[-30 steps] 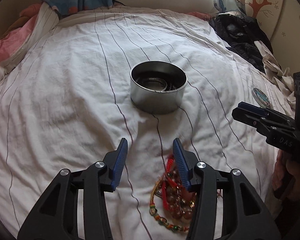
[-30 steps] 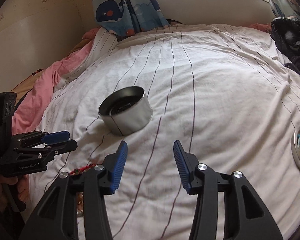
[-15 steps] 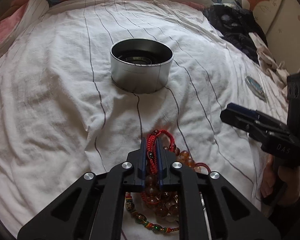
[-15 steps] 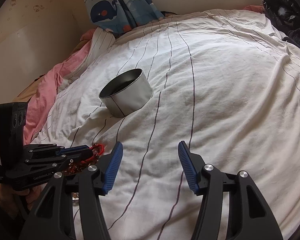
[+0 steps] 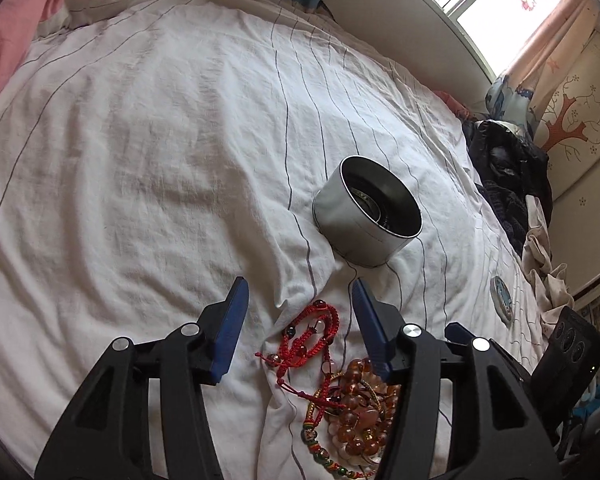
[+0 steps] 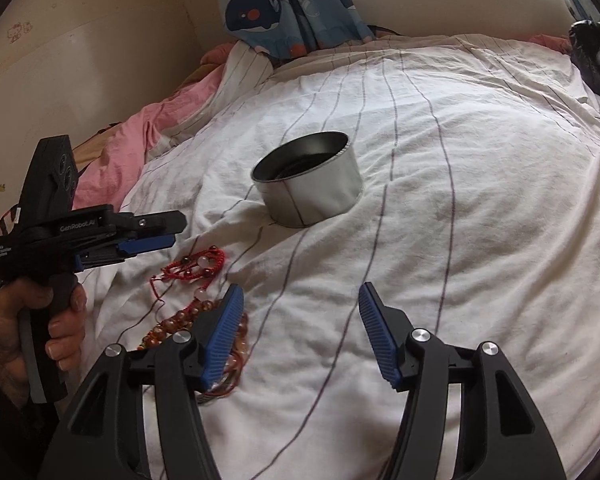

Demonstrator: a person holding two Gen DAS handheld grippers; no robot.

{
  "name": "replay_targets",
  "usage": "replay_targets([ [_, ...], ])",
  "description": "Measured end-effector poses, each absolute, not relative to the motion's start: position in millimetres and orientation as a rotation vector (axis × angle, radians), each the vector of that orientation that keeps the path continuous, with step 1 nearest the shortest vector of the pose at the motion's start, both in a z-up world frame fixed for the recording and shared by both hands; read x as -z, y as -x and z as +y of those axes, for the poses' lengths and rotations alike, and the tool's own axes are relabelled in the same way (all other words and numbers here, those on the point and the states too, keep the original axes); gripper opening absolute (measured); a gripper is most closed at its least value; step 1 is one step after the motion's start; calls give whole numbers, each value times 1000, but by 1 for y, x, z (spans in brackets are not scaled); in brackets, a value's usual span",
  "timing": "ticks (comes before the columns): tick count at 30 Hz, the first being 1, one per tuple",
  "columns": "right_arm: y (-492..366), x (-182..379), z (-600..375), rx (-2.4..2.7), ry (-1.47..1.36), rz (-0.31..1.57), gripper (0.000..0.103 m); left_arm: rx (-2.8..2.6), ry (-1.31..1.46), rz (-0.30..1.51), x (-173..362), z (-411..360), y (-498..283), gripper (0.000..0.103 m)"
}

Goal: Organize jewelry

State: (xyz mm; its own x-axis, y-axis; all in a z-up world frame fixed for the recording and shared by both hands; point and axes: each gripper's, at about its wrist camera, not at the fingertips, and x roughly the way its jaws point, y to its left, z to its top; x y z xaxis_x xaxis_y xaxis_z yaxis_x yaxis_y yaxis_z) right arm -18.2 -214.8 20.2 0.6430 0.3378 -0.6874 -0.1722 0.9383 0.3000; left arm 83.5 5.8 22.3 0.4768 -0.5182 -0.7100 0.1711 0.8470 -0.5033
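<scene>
The red cord bracelet (image 5: 310,334) lies loose on the bed, right under the left gripper (image 5: 298,300), between its blue pads and a little short of their tips. Those jaws have just been opening and now stand apart, with the cord below them but not pinched. Its loop runs roughly along the line the gripper points, toward the round metal tin (image 5: 366,218), which sits farther out on the same line and slightly to the right. Behind the red cord, nearer the person, is a tangle of amber beads (image 5: 358,412) and a multicoloured beaded string (image 5: 320,444).

The left gripper is clearly the nearer one. The right gripper (image 6: 300,320) hangs beside the heap over bare sheet, its jaws spread with nothing between them; only its left pad overlaps the amber beads in its own view. I'd guess the left will have to close on the cord again and carry it forward to the tin.

The bed (image 5: 140,160) wears a white sheet with thin dark stripes, soft and creased, so the tin leans a bit. A small round lid (image 5: 502,300) lies off to the right. Pink bedding, whale-print curtains (image 6: 284,4) and a bright window lie beyond.
</scene>
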Motion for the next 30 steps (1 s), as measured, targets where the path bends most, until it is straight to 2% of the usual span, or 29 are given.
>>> replay_targets([
  [7, -16, -27, -161, -443, -130, 847, 58, 370, 482, 935, -33, 32, -85, 57],
  [10, -36, -15, -145, -464, -107, 903, 47, 352, 525, 924, -35, 44, -86, 61],
  [12, -47, -7, -141, -470, -111, 941, 47, 351, 530, 919, -36, 46, -87, 62],
  [14, -57, 0, -138, -481, -113, 977, 38, 356, 524, 916, -38, 45, -87, 64],
  [15, -60, 4, -136, -498, -114, 995, 18, 358, 521, 915, -38, 44, -87, 65],
  [16, -61, 5, -134, -520, -114, 1007, 7, 360, 518, 914, -38, 44, -87, 65],
  [17, -60, 4, -133, -529, -109, 1002, 4, 361, 515, 912, -39, 44, -86, 66],
  [25, -18, -26, -177, -458, -214, 891, 3, 355, 504, 912, -42, 44, -85, 67],
  [30, 1, -19, -236, -319, -317, 903, 3, 422, 279, 937, -46, 8, -78, 67],
])
